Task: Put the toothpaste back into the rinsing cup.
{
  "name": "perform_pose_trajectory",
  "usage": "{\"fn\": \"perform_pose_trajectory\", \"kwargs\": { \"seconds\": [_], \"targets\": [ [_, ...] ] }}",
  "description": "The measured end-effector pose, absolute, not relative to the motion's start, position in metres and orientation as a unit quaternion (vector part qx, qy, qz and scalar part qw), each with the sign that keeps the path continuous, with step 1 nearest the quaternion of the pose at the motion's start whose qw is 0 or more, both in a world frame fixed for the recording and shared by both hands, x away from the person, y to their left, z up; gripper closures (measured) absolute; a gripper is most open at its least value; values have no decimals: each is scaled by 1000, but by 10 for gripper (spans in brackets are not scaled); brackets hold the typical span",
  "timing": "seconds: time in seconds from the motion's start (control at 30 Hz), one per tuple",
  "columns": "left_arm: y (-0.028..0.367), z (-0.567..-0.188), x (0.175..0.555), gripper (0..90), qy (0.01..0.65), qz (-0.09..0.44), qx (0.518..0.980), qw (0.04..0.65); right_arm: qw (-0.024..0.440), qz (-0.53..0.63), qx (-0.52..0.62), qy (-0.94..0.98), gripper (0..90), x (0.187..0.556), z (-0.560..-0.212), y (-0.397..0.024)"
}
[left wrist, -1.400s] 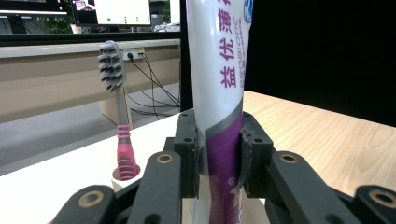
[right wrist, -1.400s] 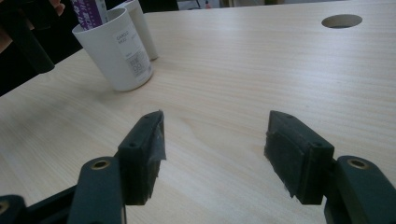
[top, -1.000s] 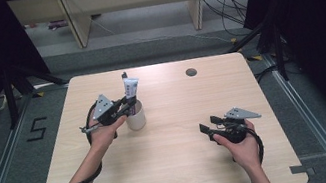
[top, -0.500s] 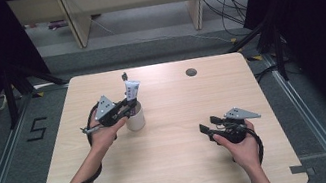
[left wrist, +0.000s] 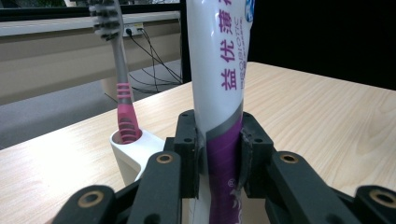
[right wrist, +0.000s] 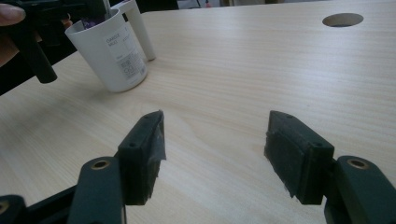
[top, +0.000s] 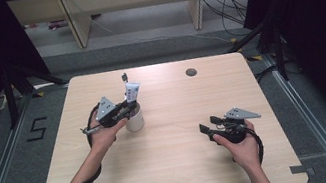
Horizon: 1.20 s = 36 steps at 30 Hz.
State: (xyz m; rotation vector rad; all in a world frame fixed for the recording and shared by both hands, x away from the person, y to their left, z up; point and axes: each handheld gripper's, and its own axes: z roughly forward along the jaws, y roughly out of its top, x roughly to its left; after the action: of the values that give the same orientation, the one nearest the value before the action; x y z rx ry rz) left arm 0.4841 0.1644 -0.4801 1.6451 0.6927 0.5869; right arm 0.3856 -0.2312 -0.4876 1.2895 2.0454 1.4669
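Observation:
A white cup (top: 135,120) stands left of the table's middle. A white and purple toothpaste tube (left wrist: 222,84) stands upright over it, and my left gripper (left wrist: 219,144) is shut on the tube's lower part. The tube (top: 132,93) rises above the gripper (top: 126,109) in the high view. A grey and pink toothbrush (left wrist: 120,74) stands in the cup's small side holder (left wrist: 135,144), bristles up. My right gripper (right wrist: 215,149) hovers open over bare wood at the right front, with nothing between its pads; in its view the cup (right wrist: 109,56) is far left.
A round cable hole (top: 191,72) sits near the table's far edge. Cables trail from both grippers toward the front edge. Beyond the table lie a grey floor, shelving and black curtains. The wooden top (top: 189,168) spreads between the two hands.
My left gripper has lifted the toothpaste tube slightly and shifted it a little to the left above the cup. The right gripper has stayed where it was.

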Motion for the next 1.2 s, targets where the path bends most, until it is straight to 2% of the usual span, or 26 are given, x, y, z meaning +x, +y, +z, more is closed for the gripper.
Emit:
{"fn": "perform_pose_trajectory", "kwargs": {
  "seconds": [0.3,0.4,0.43,1.2],
  "targets": [
    [165,-480,484,724,297,252,709,588,156,512,451,714,382,386,-488,-231],
    [165,-480,484,722,298,251,709,587,150,520,449,711,382,386,-488,-231],
    [165,-480,483,721,297,252,710,586,135,522,460,705,382,384,-488,-229],
    [174,-476,477,704,298,248,719,577,147,524,447,710,382,386,-488,-230]
  ]
}}
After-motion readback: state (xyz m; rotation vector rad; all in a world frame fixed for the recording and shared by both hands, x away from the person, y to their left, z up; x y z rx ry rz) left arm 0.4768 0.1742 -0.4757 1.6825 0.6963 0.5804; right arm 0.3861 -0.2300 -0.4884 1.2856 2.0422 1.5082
